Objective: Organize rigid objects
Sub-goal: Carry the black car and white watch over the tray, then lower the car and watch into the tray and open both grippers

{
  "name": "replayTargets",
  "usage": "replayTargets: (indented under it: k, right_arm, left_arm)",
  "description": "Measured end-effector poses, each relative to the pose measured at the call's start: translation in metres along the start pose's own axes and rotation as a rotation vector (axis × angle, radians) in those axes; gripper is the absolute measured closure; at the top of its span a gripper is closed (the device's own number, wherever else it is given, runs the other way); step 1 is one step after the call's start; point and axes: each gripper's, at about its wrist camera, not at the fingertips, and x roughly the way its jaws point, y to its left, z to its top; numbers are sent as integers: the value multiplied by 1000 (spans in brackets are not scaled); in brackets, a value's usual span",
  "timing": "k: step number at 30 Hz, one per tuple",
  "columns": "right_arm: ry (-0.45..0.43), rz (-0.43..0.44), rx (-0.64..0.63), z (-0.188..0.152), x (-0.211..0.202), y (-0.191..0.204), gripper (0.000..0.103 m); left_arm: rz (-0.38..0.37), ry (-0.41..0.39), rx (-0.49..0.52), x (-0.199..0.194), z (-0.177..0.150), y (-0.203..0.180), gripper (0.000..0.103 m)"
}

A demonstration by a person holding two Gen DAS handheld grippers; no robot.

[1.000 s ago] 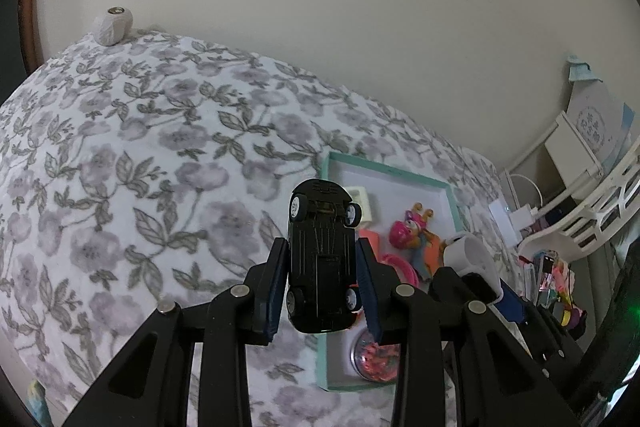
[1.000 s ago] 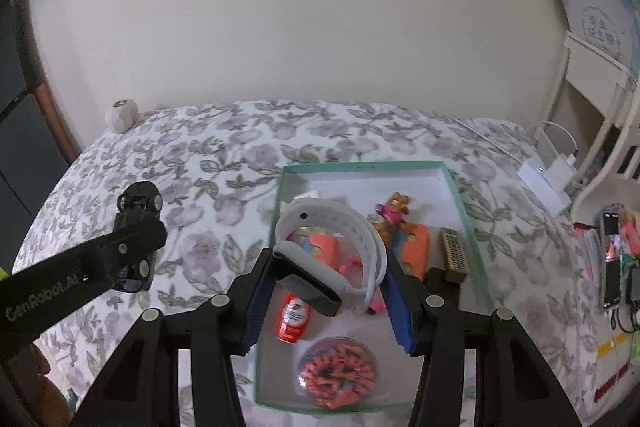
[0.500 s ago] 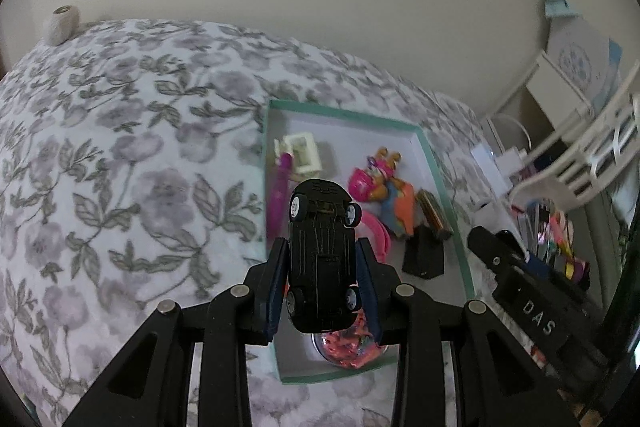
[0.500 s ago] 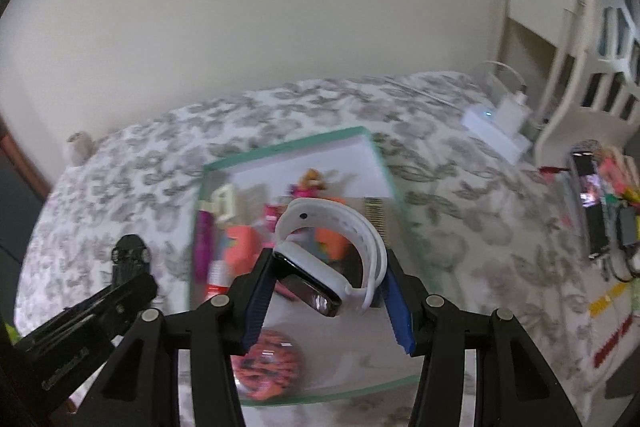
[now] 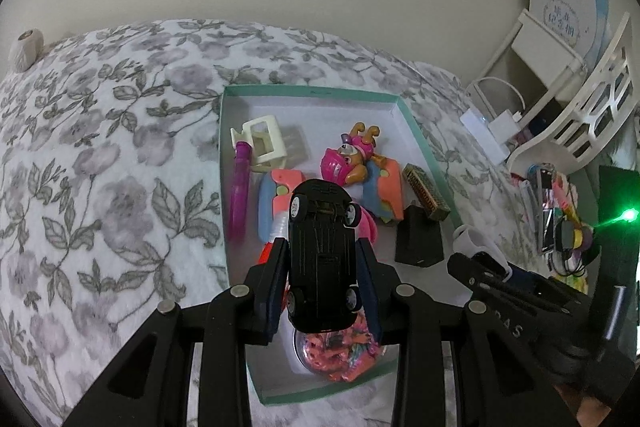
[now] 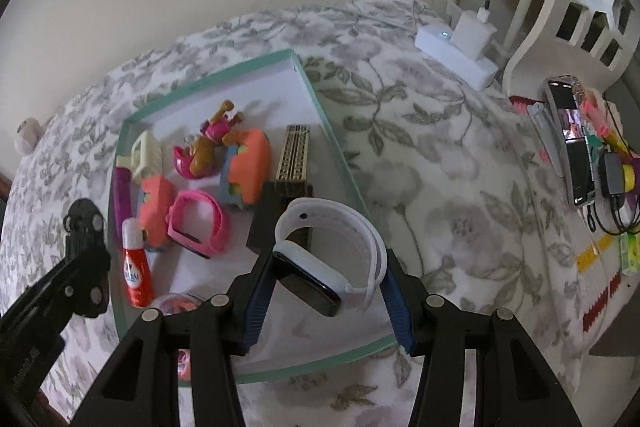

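left gripper point(image 5: 322, 263): clamped on a black toy car point(image 5: 322, 259), underside up, nose pointing away — held above the near half of the tray
right gripper point(image 6: 326, 271): pads pressed on a white smartwatch point(image 6: 332, 259), dark screen toward the left pad, band looped toward the right one — over the tray's near right part
tray point(image 5: 312, 92): shallow, teal-rimmed, white inside, lying on the floral bedspread point(image 5: 100, 167)
near end of tray: round clear case of orange-pink bits point(image 5: 332, 351), red bottle with white cap point(image 6: 134, 271)
middle: black block point(image 5: 418, 239), pink watch point(image 6: 198, 225), purple tube point(image 5: 239, 187) along the left wall
far part: pink-hatted figurine point(image 5: 350, 159), gold harmonica point(image 5: 426, 197), cream plastic frame point(image 5: 264, 139)
beyond the bed: white power strip with charger point(image 6: 456, 43)
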Motion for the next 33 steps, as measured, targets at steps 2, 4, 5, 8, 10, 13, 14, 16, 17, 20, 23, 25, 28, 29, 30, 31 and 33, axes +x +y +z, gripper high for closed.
replayTargets:
  k: [2, 4, 5, 8, 10, 13, 14, 16, 17, 20, 23, 25, 28, 29, 30, 31, 33]
  right_arm:
    - [9, -3, -12, -1, 1, 4, 49]
    - [24, -11, -29, -3, 3, 7, 49]
    - [32, -12, -35, -4, 5, 8, 49]
    - [55, -11, -48, -5, 11, 11, 49]
    - [66, -13, -56, -6, 14, 13, 48]
    - [74, -15, -65, -7, 15, 14, 48]
    - [75, -13, -65, -8, 15, 15, 48]
    - [81, -10, -68, -8, 16, 16, 48]
    - [84, -9, -70, -9, 16, 16, 48]
    - [103, -8, -78, -10, 20, 18, 48]
    - [120, -5, -80, -12, 24, 19, 48]
    - [126, -3, -81, -12, 25, 19, 48]
    - [129, 0, -84, -12, 26, 20, 48]
    - [130, 1, -85, -12, 26, 20, 48]
    - [130, 1, -86, -12, 26, 20, 48]
    - [130, 0, -87, -13, 26, 21, 48]
    - [131, -2, -86, -13, 26, 21, 48]
  left_arm:
    - [2, 9, -4, 5, 1, 1, 68]
    - [6, 14, -2, 8, 1, 1, 68]
    - [9, 12, 4, 9, 1, 0, 68]
    - [11, 13, 16, 10, 1, -1, 68]
    - [10, 16, 18, 11, 1, -1, 68]
    - [12, 16, 26, 12, 1, -2, 68]
    - [9, 18, 31, 12, 1, -3, 68]
    - [8, 25, 38, 14, 0, -5, 68]
    - [8, 28, 42, 15, 0, -6, 68]
    - [7, 34, 52, 15, -2, -7, 67]
    - [7, 31, 52, 13, -2, -6, 66]
    - [0, 28, 47, 11, -1, -5, 66]
    - [-3, 20, 44, 8, 0, -5, 65]
    - [-3, 19, 43, 7, 0, -5, 65]
    - [0, 18, 41, 6, 0, -4, 63]
    - [5, 16, 37, 5, 0, -3, 59]
    - [14, 11, 25, 3, 1, 0, 53]
